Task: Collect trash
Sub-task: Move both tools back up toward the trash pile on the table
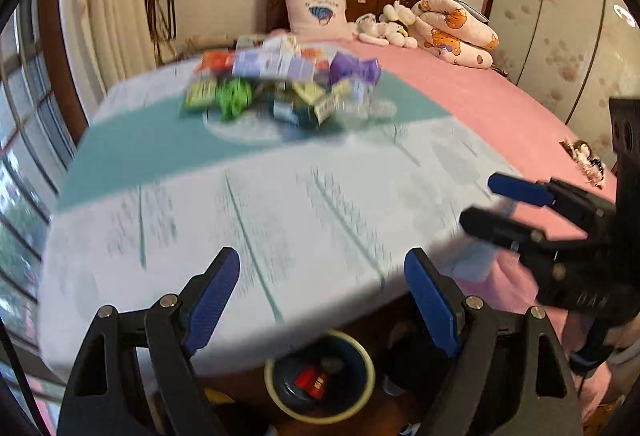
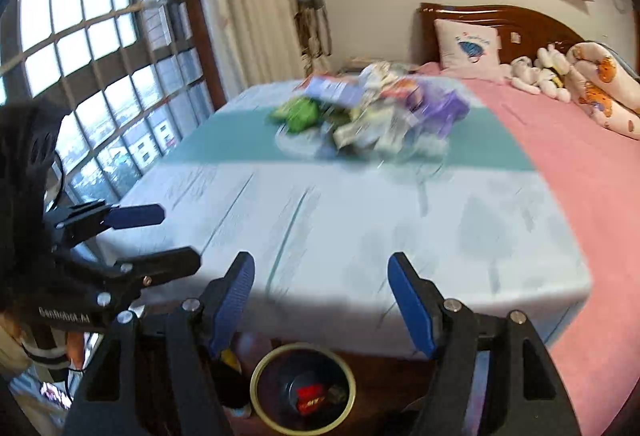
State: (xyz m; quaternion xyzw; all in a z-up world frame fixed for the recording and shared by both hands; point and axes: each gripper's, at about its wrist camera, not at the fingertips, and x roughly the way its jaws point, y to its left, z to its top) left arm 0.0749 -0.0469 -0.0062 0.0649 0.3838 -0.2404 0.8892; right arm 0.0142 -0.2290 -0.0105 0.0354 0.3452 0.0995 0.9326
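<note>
Right now we see one heap of trash [image 1: 280,84], blurred wrappers and packets in green, purple, red and white, lying on the far part of a pale blue cloth [image 1: 280,216] with one teal band across it; the pieces are too smeared for us to count. The cloth lies over a pink bed [image 1: 460,84]. Below the cloth's near edge stands one round bin [image 1: 370,376] with a yellowish rim, and inside it we make out one red packet [image 1: 312,382] and some darker bits.

We hold two grippers. The left gripper [image 1: 322,300] has its two blue-padded fingers spread wide with nothing between them, hanging above the near edge of the cloth. The right gripper [image 2: 321,302] is spread likewise and empty, just beside the left one.

At the headboard we count one pink pillow [image 1: 316,12], a few white plush toys [image 1: 384,24] and one rolled quilt [image 1: 456,30] with orange bears.
</note>
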